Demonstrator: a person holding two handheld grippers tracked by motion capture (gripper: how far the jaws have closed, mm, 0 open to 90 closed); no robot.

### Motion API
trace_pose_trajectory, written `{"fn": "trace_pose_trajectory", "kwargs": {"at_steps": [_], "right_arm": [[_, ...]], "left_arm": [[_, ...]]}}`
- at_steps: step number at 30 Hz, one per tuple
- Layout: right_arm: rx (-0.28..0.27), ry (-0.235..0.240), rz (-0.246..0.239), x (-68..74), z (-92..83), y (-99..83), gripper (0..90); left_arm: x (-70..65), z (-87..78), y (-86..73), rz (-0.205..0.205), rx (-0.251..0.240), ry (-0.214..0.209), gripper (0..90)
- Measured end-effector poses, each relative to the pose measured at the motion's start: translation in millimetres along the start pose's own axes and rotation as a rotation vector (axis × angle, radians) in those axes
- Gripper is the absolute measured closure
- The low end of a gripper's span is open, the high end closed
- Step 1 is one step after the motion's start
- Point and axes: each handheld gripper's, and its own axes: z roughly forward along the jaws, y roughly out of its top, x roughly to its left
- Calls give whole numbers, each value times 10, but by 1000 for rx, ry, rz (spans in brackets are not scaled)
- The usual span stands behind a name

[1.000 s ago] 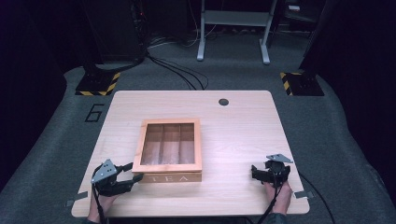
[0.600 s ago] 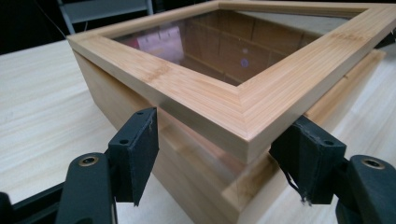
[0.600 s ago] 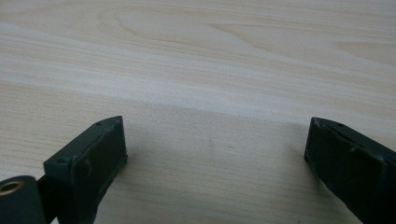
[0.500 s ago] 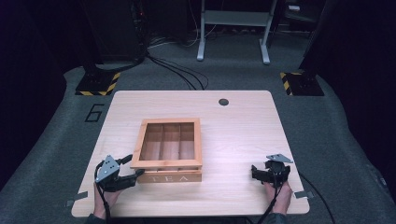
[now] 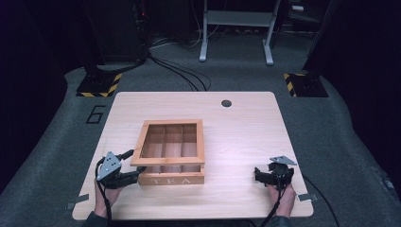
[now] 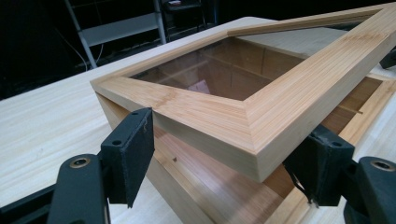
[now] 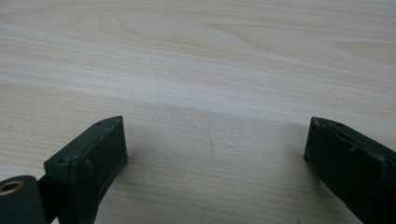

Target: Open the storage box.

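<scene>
— Closest to the lower edge of the high view, what were the hands doing?

— The left gripper [image 6: 223, 156] had the near left corner of the lid [image 6: 205, 109] between its jaws, one pad on each side face. They had just been widening, yet as far as I could tell the pads were pressing the wood, since the lid sat tilted clear of the tea box [image 5: 172, 180] beneath it. A corner hold like that made sense – it lifted the front edge while the far edge acted as the hinge.

— And the other one?

— The right gripper [image 7: 215, 154] sat at the lower right of the high view, jaws spread wide with nothing but bare table [image 5: 246, 137] between them. It was well apart from the box, I'd judge parked out of the lid's way until needed.

— Where was the box itself?

— Left of centre on the table, front panel facing the lower edge, so the opening side met the hands. Through the glass pane the dividers showed, and the compartments looked empty.

— Anything beyond it?

— A small dark cable hole [image 5: 226, 103] near the table's far edge, then a grey metal stand [image 5: 236, 19] on the floor along the top of the frame.
</scene>
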Motion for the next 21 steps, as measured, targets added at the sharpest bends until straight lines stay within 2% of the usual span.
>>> {"fn": "trace_pose_trajectory", "kwargs": {"at_steps": [4,11,15,21], "right_arm": [[0,0,0,0,0,0,52],[0,0,0,0,0,0,52],[0,0,0,0,0,0,51],[0,0,0,-1,0,0,51]], "left_arm": [[3,-6,53,17,-4,13,312],[72,-25,251,77,-8,14,345],[107,-24,333,96,-11,7,358],[151,-23,421,101,-4,-3,374]]}}
